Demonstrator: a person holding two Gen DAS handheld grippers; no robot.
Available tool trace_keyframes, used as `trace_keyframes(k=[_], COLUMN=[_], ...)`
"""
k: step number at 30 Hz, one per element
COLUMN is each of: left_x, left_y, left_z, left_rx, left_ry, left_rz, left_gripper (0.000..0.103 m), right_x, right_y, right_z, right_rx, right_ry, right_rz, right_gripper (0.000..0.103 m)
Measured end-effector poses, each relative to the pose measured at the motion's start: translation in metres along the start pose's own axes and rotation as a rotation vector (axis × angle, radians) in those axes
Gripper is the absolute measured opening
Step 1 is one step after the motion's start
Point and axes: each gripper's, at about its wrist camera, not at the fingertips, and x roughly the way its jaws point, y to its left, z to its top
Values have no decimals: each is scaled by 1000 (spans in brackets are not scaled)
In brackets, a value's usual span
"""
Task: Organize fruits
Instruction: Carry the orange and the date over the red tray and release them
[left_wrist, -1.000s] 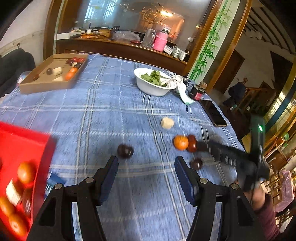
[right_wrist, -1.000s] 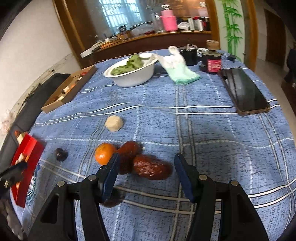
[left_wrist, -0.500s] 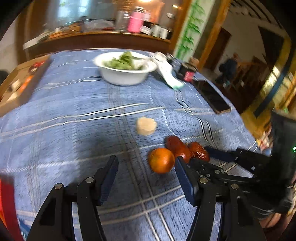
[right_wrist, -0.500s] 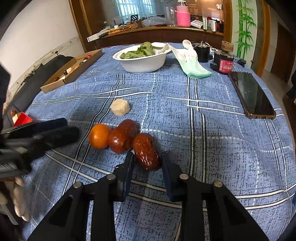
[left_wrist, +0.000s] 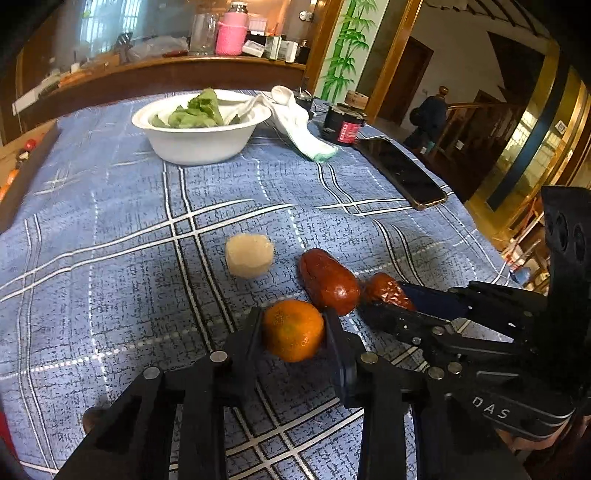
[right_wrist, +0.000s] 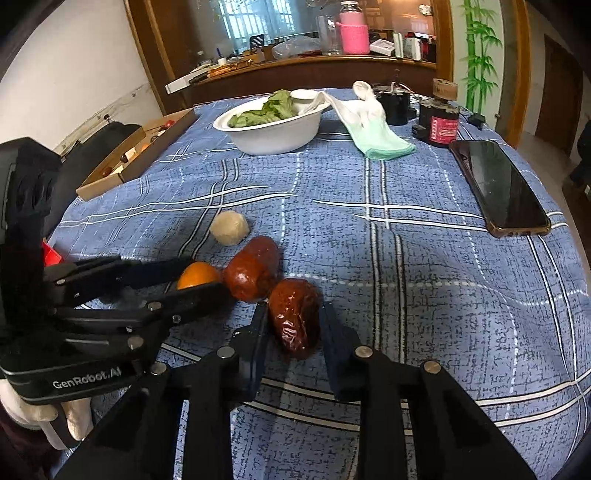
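The blue checked tablecloth (right_wrist: 424, 258) is soft and a bit bumpy, and it covers the whole table. The white bowl (right_wrist: 273, 134) is round and smooth, with green leaves in it, and I use it to say where things are. A flat brown box (right_wrist: 136, 162) sits to the left of the bowl, and a shiny black phone (right_wrist: 498, 184) lies well off to its right. The fruits lie in a little bunch on the cloth, nearer to us than the bowl. The left gripper (left_wrist: 293, 332) has its two black fingers pressed on both sides of the small orange (left_wrist: 293, 329). It is round and bumpy, looks light and a bit squishy, and could roll, so the middle is likely the best place to hold it. The right gripper (right_wrist: 293, 328) has its fingers close on both sides of the wrinkly red date (right_wrist: 295, 321). It is long, shiny and probably soft, so a gentle squeeze across its middle seems right. A smoother red date (right_wrist: 253, 267) touches both fruits. A pale lumpy ball (right_wrist: 229, 227) sits just beyond them, toward the bowl.
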Motion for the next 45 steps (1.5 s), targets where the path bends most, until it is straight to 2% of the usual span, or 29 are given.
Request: trace_keyframes(k=[4,10,14,17,19,23,27,29,32,35,39,44,45], left_x=[-16,-84,-140,-181,-206,-239,-251,-251,-252,-256,-264,-282,-285], left_y=[-2,15,50,89,115,158,185,193,206,216,223,217,216], left_z=[-5,-28,-57,-88,-109,-148,-183,-195,-210,-221,-229,-231,-232], left_rx=[-28,-104,-193,-306,-372,-473,-527,-544,-576,-628,-679,-662,-657], left_ry=[-34,-144,-218,-263,-290,-318,-315,-302,-285,-286,-301,-342,-350], left_rz=[1,40,123,179,232,344,473,495,509,478,417,411,418], left_gripper=[31,32,32,32,32,32,33,33,33,33,36,55,56], right_x=[-5,-12,-17,-25,-32,-39,-37,-32,-25,-15,7,34,37], right_y=[-4,-5,1,16,31,82,160,196,248,298,344,373,375], right_z=[0,0,-6,-9,-8,-8,-9,-10,-13,-14,-13,-8,-7], right_rx=[16,54,59,36,31,8,-106,-158,-227,-302,-361,-381,-378], right_ry=[-18,-36,-42,-63,-71,-49,-6,17,51,79,113,126,130], right_rz=[10,124,142,128,156,273,328,352,385,394,370,327,329], right_gripper=[25,26,26,26,26,26,26,26,26,26,26,27,28])
